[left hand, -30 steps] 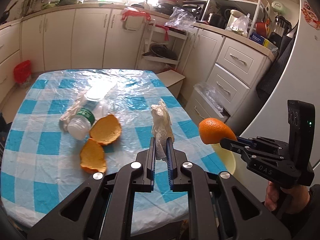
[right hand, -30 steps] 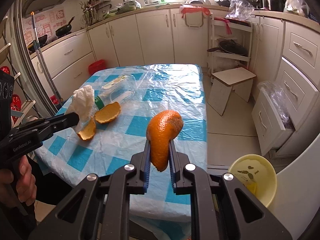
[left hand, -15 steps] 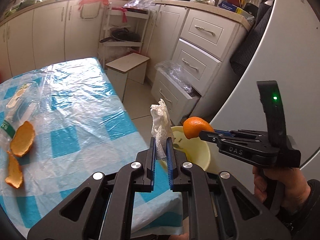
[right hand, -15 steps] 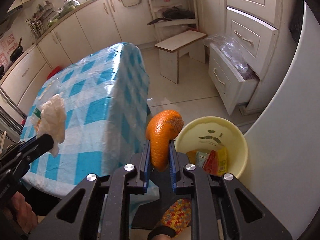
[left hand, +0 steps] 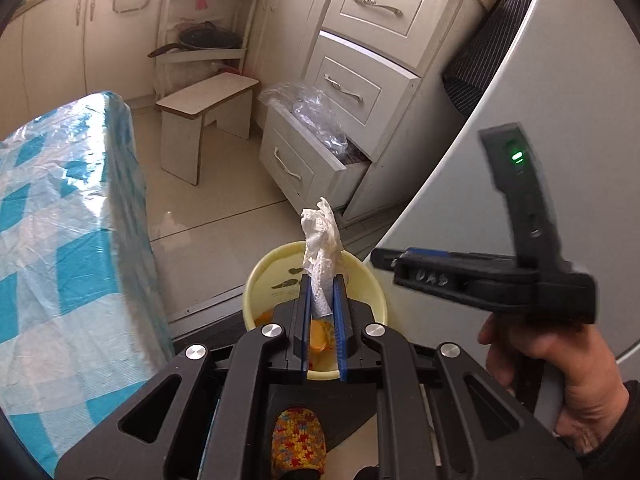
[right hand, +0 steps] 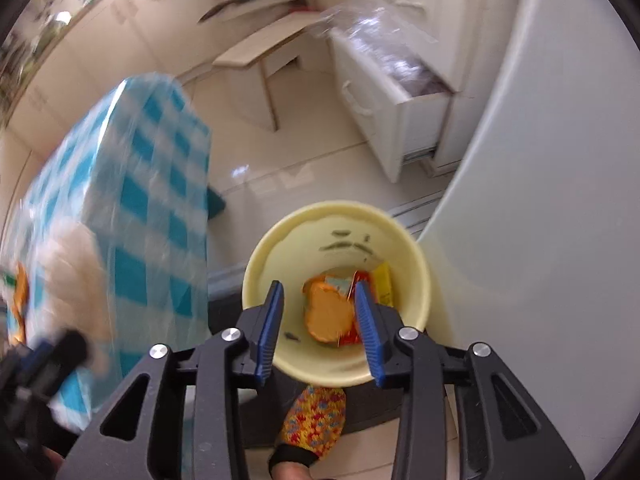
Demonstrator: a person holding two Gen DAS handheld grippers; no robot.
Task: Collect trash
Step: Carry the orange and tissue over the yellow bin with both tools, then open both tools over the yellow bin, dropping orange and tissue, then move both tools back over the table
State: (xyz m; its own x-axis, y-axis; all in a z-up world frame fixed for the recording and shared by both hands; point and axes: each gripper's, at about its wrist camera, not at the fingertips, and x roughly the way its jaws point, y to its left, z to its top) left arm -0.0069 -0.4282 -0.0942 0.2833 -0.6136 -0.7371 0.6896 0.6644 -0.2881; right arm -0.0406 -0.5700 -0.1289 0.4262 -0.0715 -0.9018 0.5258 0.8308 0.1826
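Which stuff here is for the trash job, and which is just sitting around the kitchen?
For the job:
- crumpled tissue in the left gripper
- yellow bin
- orange peel in the bin
- right gripper, its jaws opening, empty

Just lying about:
- checkered table
- small stool
- open drawer
- frying pan

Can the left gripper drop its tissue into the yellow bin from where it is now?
Probably yes: the left gripper holds the tissue above the open yellow bin, and nothing covers its mouth.
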